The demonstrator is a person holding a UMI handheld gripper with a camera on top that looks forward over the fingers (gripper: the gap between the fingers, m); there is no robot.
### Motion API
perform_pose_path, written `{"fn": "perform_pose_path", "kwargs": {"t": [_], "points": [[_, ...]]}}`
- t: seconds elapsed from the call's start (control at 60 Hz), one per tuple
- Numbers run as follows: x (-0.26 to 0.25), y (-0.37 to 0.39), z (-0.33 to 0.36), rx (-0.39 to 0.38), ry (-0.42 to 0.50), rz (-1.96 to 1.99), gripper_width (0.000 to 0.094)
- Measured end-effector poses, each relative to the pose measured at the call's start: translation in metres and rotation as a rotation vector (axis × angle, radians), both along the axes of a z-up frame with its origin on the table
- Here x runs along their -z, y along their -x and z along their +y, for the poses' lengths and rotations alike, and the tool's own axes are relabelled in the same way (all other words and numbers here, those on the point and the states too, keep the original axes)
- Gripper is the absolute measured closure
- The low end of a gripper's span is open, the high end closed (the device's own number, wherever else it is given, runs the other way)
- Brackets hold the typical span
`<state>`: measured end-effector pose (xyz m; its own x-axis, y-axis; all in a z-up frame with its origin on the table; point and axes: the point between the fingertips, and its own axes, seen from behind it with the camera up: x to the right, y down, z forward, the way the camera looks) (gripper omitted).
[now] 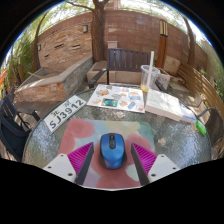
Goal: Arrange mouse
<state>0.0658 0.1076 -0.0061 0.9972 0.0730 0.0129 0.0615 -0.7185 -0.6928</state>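
Observation:
A blue computer mouse with a dark middle strip lies on a pink and pale mottled mouse mat on the round glass table. My gripper is open, with a magenta-padded finger at each side of the mouse. The left finger and the right finger each stand apart from the mouse by a gap. The mouse stands between them and rests on the mat.
A white number plate lies at the left of the table. Beyond the mat lie a colourful picture sheet, a clear cup with a straw and an open book. A chair and brick walls stand behind.

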Motion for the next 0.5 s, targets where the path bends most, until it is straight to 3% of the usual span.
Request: {"fn": "perform_pose_path", "kwargs": {"t": [0.033, 0.333, 0.5], "points": [[-0.010, 0.001, -0.004, -0.005, -0.014, -0.003, 0.0072], [-0.138, 0.012, -0.110, 0.001, -0.132, -0.049, 0.0085], [-0.180, 0.025, -0.190, 0.018, -0.158, -0.068, 0.0085]]}}
